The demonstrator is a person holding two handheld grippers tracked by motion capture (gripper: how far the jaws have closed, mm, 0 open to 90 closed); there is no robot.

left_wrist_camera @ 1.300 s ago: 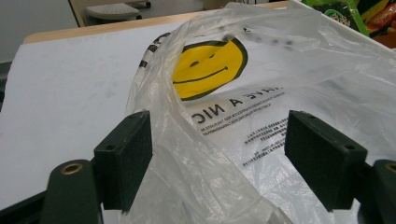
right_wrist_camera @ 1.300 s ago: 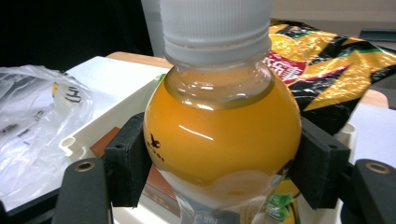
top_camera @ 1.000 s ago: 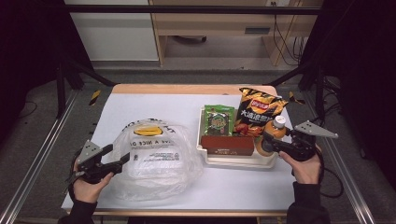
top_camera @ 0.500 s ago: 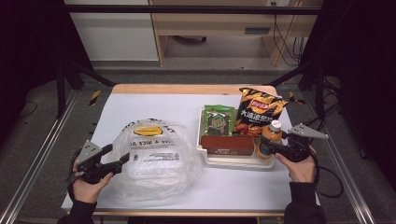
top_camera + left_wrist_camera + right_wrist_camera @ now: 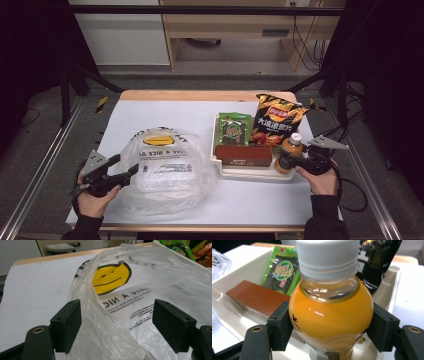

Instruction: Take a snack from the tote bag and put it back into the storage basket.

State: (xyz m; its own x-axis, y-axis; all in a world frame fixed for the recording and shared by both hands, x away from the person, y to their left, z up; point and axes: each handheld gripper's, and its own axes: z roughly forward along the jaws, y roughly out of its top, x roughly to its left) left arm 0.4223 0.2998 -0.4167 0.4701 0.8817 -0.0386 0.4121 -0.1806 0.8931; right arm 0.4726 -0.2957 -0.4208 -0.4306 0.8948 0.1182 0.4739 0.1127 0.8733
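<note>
My right gripper (image 5: 286,161) (image 5: 332,327) is shut on a small bottle of orange juice (image 5: 292,147) (image 5: 330,315) with a white cap, one pad on each side of its round belly. The bottle stands upright at the right end of the white tray (image 5: 250,173) (image 5: 227,282); its base is hidden. My left gripper (image 5: 127,165) (image 5: 120,322) is open at the near left edge of a clear plastic bag (image 5: 167,170) (image 5: 150,285) printed with a yellow smiley. A loose fold of the bag's film lies between the wide-apart jaws.
The tray holds a brown box (image 5: 243,155) (image 5: 257,298), a green snack packet (image 5: 233,129) (image 5: 282,272) and a black-and-orange crisps bag (image 5: 277,120) that leans at its back. The white tabletop (image 5: 165,112) has bare room behind the bag. Metal rails run along both table sides.
My right gripper has sunk a little with the bottle, closer to the tray. The left gripper and the bag have stayed where they were.
</note>
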